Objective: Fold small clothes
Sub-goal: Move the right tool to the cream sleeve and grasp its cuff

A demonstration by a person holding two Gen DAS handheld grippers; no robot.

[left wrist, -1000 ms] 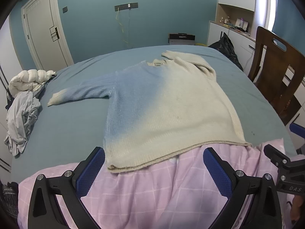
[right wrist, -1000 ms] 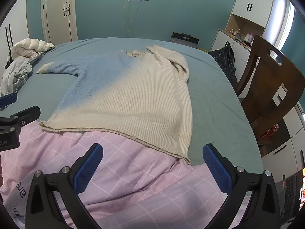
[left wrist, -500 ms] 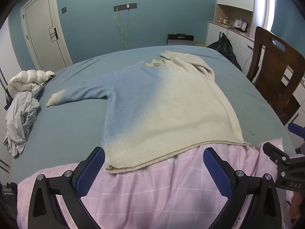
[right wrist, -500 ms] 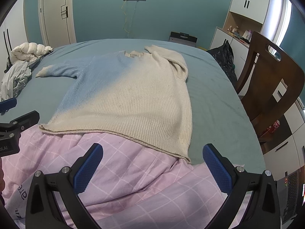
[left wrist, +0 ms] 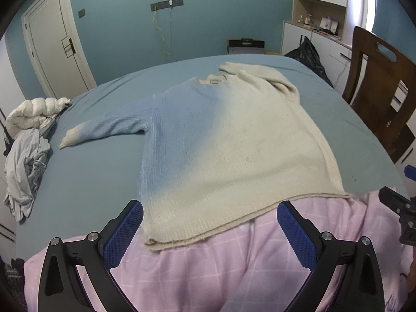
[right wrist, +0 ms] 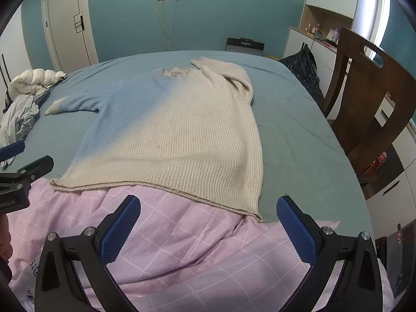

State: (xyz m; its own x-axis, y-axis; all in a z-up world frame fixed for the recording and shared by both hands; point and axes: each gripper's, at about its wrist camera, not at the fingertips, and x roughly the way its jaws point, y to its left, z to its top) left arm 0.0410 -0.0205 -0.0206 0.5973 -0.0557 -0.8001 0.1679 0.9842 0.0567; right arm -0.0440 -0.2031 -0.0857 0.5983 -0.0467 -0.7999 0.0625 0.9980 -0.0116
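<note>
Sweater (left wrist: 234, 143) flat beyond both gaping jaws

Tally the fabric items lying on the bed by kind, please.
Sweater, blue-to-cream: 1
White puffer jacket: 1
Grey crumpled garment: 1
Pink checked quilt: 1
Total: 4

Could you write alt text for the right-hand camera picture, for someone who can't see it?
A blue-and-cream sweater lies spread flat on a blue bed, one sleeve folded in and its hem resting on a pink checked quilt. The right tongs are open and empty above the quilt. A wooden chair stands beside the bed.
</note>
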